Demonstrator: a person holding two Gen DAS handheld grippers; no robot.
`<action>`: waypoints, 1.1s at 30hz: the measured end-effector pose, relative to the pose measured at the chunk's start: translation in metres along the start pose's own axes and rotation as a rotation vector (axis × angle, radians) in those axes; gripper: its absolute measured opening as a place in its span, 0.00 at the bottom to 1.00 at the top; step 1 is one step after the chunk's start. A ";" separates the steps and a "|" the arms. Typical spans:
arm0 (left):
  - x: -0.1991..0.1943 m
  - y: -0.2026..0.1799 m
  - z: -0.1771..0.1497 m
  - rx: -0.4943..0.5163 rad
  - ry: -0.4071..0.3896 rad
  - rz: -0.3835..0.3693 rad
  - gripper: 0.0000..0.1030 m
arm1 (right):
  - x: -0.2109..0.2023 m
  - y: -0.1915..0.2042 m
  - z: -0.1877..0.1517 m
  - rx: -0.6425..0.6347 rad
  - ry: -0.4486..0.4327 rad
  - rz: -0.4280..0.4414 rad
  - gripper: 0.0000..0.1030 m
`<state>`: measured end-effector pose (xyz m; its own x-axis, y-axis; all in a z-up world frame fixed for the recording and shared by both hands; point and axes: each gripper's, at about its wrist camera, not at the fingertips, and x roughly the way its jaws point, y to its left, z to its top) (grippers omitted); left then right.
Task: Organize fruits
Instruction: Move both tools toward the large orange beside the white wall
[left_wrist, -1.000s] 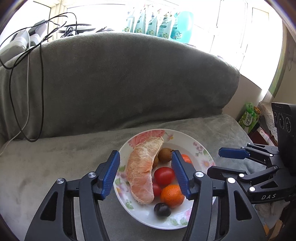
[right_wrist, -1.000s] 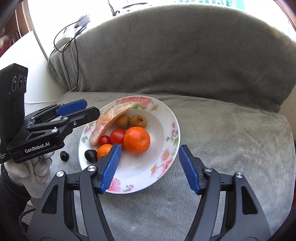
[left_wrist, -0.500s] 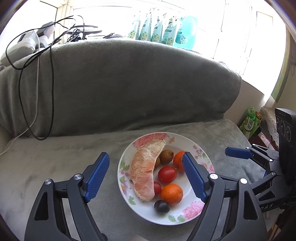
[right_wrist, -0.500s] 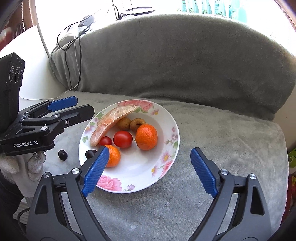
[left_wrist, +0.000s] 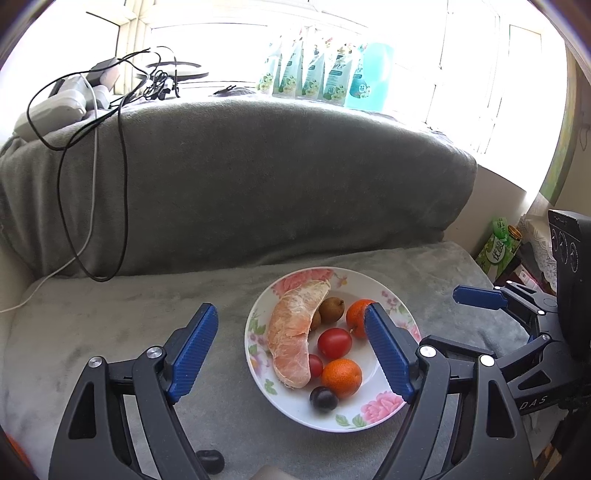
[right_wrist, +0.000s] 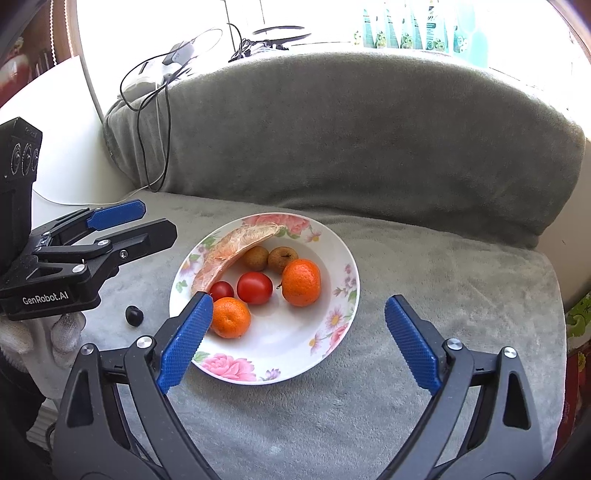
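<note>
A floral plate (left_wrist: 376, 410) (right_wrist: 332, 332) sits on the grey sofa seat. It holds a peeled pomelo segment (left_wrist: 295, 332) (right_wrist: 236, 245), two tomatoes (left_wrist: 334, 341) (right_wrist: 255, 288), two tangerines (left_wrist: 341, 376) (right_wrist: 301, 282), two small brown fruits (right_wrist: 282, 258) and a dark grape (left_wrist: 323, 398). Another dark grape (right_wrist: 134, 315) (left_wrist: 211, 461) lies on the seat left of the plate. My left gripper (left_wrist: 291, 354) is open and empty above the plate's left side. My right gripper (right_wrist: 299, 339) is open and empty above the plate's near edge.
The grey sofa backrest (left_wrist: 258, 184) rises behind the plate. Black and white cables (left_wrist: 92, 147) hang over its left end. Bottles (left_wrist: 317, 74) stand on the sill behind. A green carton (left_wrist: 498, 243) stands past the seat's right edge.
Both grippers have opened wider and pulled back and up from the plate. The fruits have not moved.
</note>
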<state>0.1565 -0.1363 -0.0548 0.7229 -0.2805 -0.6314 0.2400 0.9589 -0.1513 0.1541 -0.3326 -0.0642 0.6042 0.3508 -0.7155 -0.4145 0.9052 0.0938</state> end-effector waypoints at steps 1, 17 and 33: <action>-0.003 0.000 0.000 -0.001 -0.005 0.003 0.79 | -0.001 0.001 0.001 -0.002 -0.003 0.000 0.93; -0.057 0.019 -0.006 -0.016 -0.087 0.062 0.79 | -0.013 0.041 0.010 -0.063 -0.028 0.014 0.93; -0.112 0.066 -0.039 -0.075 -0.127 0.202 0.79 | 0.000 0.111 0.026 -0.189 -0.023 0.095 0.93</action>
<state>0.0657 -0.0398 -0.0236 0.8282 -0.0814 -0.5545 0.0370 0.9952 -0.0910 0.1258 -0.2264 -0.0360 0.5711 0.4398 -0.6931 -0.5892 0.8075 0.0269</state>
